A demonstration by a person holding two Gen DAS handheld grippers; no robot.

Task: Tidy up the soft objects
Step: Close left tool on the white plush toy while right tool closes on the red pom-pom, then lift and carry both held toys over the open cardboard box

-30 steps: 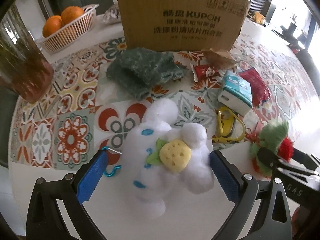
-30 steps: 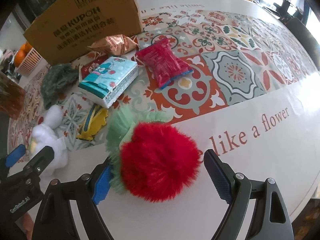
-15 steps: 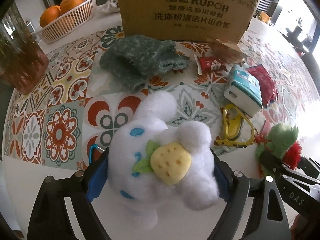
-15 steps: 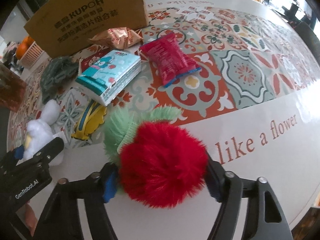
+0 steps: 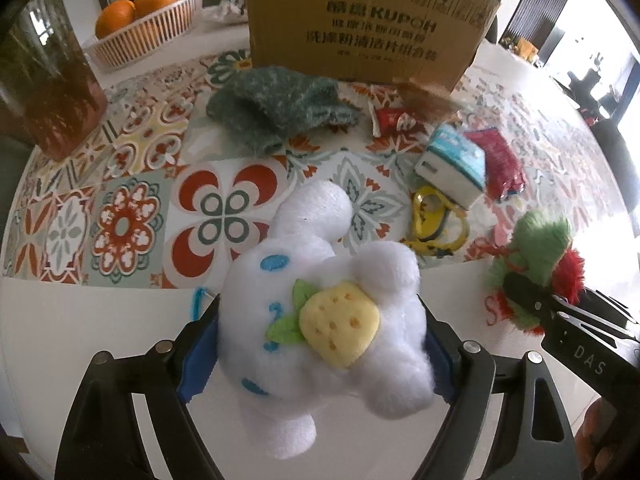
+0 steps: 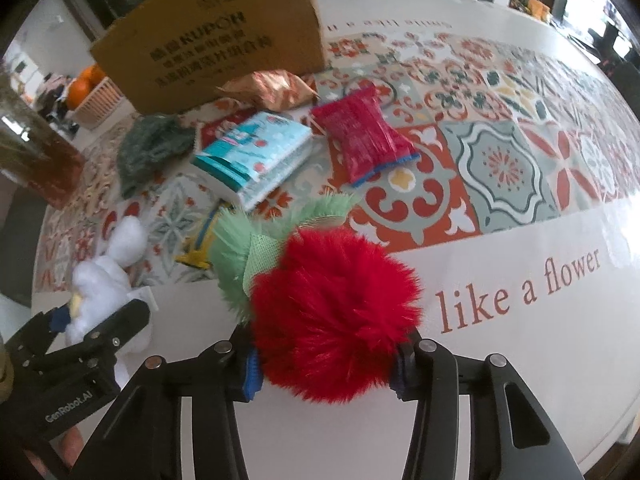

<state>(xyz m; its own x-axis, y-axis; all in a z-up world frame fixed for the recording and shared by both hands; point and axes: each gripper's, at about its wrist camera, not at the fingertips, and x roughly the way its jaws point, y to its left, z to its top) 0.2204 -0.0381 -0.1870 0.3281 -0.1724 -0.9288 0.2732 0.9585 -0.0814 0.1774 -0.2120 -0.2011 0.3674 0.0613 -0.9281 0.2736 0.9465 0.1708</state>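
Observation:
My left gripper [image 5: 316,356] is shut on a white plush toy [image 5: 320,320] with blue marks and a yellow strawberry on it; the toy also shows in the right wrist view [image 6: 104,280]. My right gripper [image 6: 324,368] is shut on a red and green fluffy plush [image 6: 332,312], which shows at the right of the left wrist view [image 5: 536,264]. A green knitted cloth [image 5: 276,108] lies near the cardboard box [image 5: 368,28], also in the right wrist view [image 6: 152,148].
On the patterned tablecloth lie a tissue pack [image 6: 252,156], a red snack bag [image 6: 360,136], a copper foil bag [image 6: 272,88] and a yellow clip [image 5: 436,224]. A basket of oranges [image 5: 140,28] and a brown glass jar [image 5: 44,80] stand at the back left.
Both grippers have closed on their plush toys. The jaws went from wide apart to pressing the toys' sides. Both toys seem lifted slightly.

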